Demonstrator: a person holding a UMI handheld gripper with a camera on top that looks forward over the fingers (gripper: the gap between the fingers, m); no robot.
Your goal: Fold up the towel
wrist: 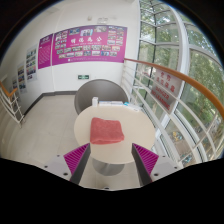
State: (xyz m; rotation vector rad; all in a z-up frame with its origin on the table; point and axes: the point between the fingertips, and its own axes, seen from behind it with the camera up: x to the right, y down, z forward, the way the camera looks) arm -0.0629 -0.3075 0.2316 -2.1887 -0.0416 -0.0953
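Note:
A red towel point(107, 131) lies folded into a rough square on a round white table point(88, 118). My gripper point(111, 160) is over the near edge of the table, with the towel just ahead of its fingertips. The fingers are spread wide apart, with the magenta pads point(76, 156) at either side and nothing between them. The towel lies flat and is not touched.
A grey chair point(98, 94) stands at the far side of the table. A curved railing point(175, 82) and glass wall run along the right. A wall with pink posters point(88, 45) lies beyond. Light floor surrounds the table.

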